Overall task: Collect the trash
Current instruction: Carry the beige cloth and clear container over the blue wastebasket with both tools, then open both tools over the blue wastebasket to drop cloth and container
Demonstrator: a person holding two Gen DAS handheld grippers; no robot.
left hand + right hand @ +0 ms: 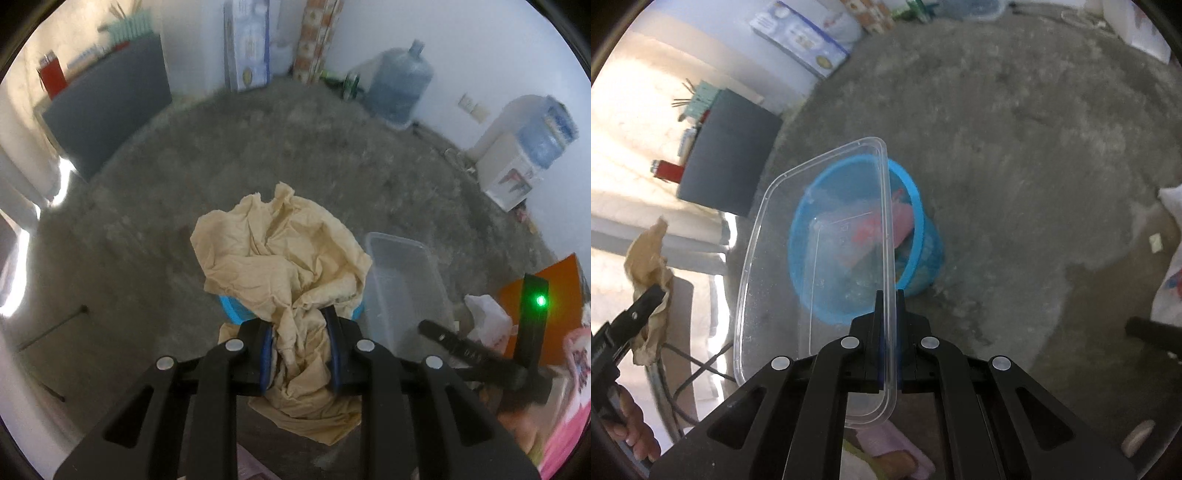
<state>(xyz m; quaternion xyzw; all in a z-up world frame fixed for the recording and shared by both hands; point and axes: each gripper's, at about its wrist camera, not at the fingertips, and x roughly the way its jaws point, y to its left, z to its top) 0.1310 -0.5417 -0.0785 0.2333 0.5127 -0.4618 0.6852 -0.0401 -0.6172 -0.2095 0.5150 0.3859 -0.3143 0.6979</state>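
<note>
My left gripper is shut on a crumpled tan paper and holds it above the floor; the paper hides most of a blue bin below it. The same paper shows at the left of the right wrist view. My right gripper is shut on the wall of a clear plastic container, held on edge above the blue bin, which holds pink and red trash. The container also shows right of the paper in the left wrist view.
Bare concrete floor lies all around. A dark cabinet, boxes and water jugs stand along the far wall. A white plastic bag and an orange sheet lie at the right.
</note>
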